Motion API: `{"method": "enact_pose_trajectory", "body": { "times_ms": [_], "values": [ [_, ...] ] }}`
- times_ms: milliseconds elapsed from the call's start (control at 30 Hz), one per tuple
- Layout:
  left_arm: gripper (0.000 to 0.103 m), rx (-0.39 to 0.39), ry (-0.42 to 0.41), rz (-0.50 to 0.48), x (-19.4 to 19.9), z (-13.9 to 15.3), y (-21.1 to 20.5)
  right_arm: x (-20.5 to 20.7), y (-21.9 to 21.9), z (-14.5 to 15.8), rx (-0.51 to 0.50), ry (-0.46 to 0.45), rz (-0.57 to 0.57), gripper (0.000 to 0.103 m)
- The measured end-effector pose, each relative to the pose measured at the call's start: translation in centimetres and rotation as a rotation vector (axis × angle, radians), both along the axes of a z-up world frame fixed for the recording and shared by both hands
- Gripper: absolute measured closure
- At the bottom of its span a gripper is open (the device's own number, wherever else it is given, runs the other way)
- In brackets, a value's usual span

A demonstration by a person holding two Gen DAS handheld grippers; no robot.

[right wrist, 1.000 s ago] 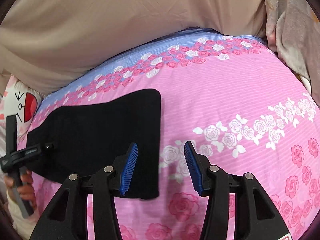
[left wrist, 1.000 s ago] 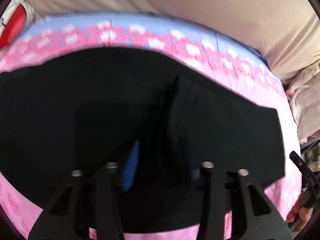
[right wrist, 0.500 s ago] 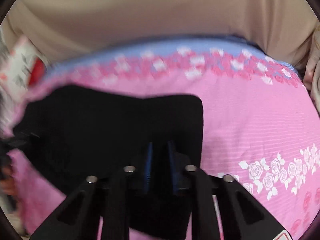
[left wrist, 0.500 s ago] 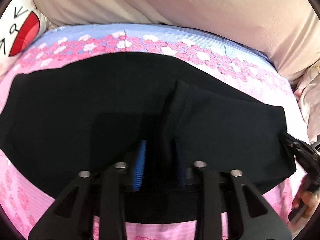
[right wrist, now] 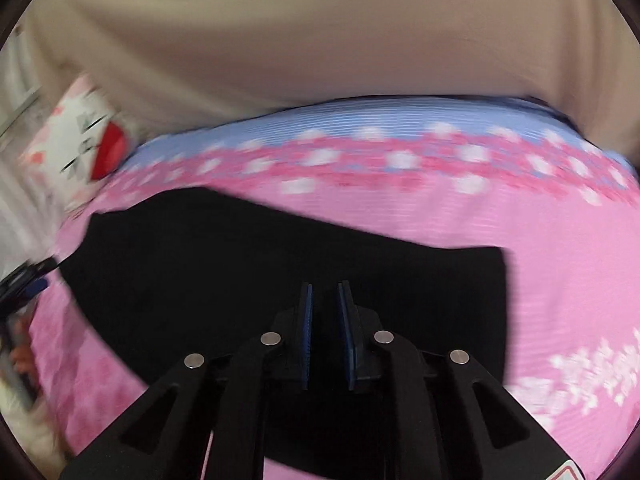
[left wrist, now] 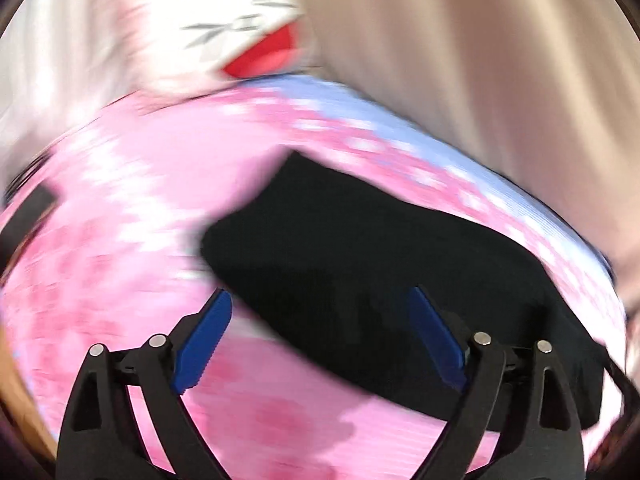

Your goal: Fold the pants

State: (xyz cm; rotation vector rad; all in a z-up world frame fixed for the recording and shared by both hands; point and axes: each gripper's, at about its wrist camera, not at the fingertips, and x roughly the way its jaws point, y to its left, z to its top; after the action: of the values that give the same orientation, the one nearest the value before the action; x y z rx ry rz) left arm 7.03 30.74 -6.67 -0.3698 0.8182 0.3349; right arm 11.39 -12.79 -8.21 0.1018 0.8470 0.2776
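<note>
The black pants (left wrist: 380, 264) lie folded on the pink floral bedsheet (left wrist: 120, 200); they also show in the right wrist view (right wrist: 240, 264). My left gripper (left wrist: 320, 340) is open and empty over the near left end of the pants, with its blue pads (left wrist: 204, 340) wide apart. My right gripper (right wrist: 325, 332) is nearly closed over the near edge of the pants, a narrow gap between its blue pads (right wrist: 306, 336); black cloth fills the gap. The left wrist view is motion-blurred.
A white cartoon pillow with a red mouth (left wrist: 256, 52) lies at the far left of the bed, also in the right wrist view (right wrist: 92, 148). A beige headboard (right wrist: 320, 40) runs along the far side. The sheet has a blue band (right wrist: 360, 124) at the back.
My left gripper has opened, let go of the pants and swung left. My right gripper stays pinched over the pants edge, and the pants now lie more spread to its left.
</note>
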Motion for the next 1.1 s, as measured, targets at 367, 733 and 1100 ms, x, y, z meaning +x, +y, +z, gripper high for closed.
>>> {"method": "enact_pose_trajectory", "body": {
  "times_ms": [367,733,1100],
  "values": [
    [0.013,-0.162,0.074,-0.013,2.4,-4.4,4.3,-0.4,14.5,-0.3,-0.101,-0.037,0.279,0.083],
    [0.014,-0.106,0.067,-0.006,4.1,-5.4,3.8,-1.0,18.1,-3.1,-0.334,-0.008,0.431,0.095],
    [0.073,-0.165,0.031,0.024,5.0,-4.2,4.8,-1.8,9.3,0.6,-0.022,0.004,0.241,0.067]
  ]
}}
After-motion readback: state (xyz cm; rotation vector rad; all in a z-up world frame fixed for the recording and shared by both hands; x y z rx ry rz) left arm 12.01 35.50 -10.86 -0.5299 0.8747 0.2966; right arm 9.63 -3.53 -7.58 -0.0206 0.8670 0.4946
